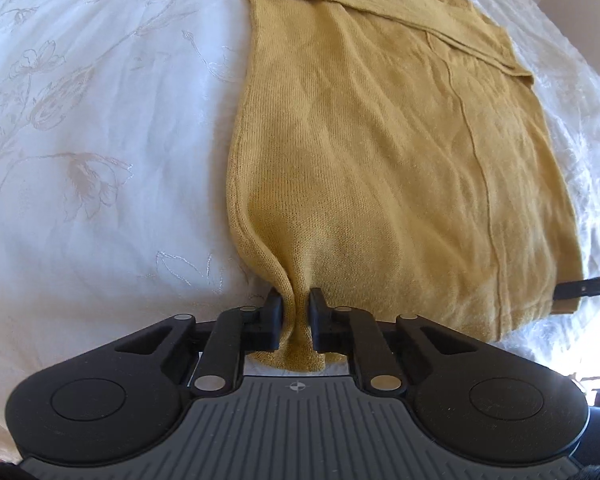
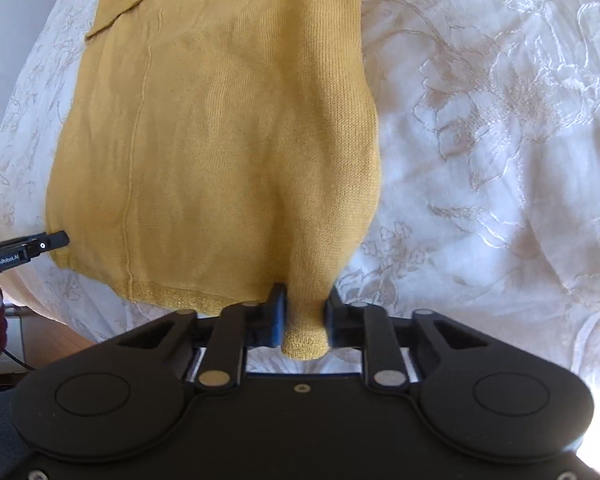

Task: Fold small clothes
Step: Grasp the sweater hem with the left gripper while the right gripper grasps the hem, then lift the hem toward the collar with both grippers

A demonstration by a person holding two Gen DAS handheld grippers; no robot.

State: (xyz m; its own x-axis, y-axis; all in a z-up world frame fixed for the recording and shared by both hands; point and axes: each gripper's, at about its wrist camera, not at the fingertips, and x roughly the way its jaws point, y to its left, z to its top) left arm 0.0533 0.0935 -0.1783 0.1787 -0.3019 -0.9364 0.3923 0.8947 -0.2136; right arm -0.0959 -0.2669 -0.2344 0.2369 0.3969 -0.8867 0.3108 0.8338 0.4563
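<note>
The white bedcover embroidered with pale beige flowers [image 1: 100, 128] fills both views, and on it lies the mustard-yellow knitted top [image 1: 380, 152], spread flat with its sleeves already turned in across the far end at about twelve to one o'clock in the left wrist view. Its long axis runs straight away from both tools, from the glittery hem band [image 2: 180, 294] nearest the cameras toward the neckline at twelve o'clock, so the whole body of the garment lies ahead of the jaws and none of it behind. The left gripper [image 1: 298, 312] has its jaws drawn almost together on a pinched ridge of cloth at the hem's left corner, the fabric bunching up between the pads and puckering toward eleven o'clock. The right gripper [image 2: 305, 312] is likewise nearly closed on the hem's right corner, a rounded tuck of knit squeezed between its jaws. Each sees the other's black finger at the far corner, at four o'clock in the left view and at eight o'clock in the right. With both near corners held level and equally close, the coming move appears to be carrying the hem forward along that axis toward the neckline, both hands together.
</note>
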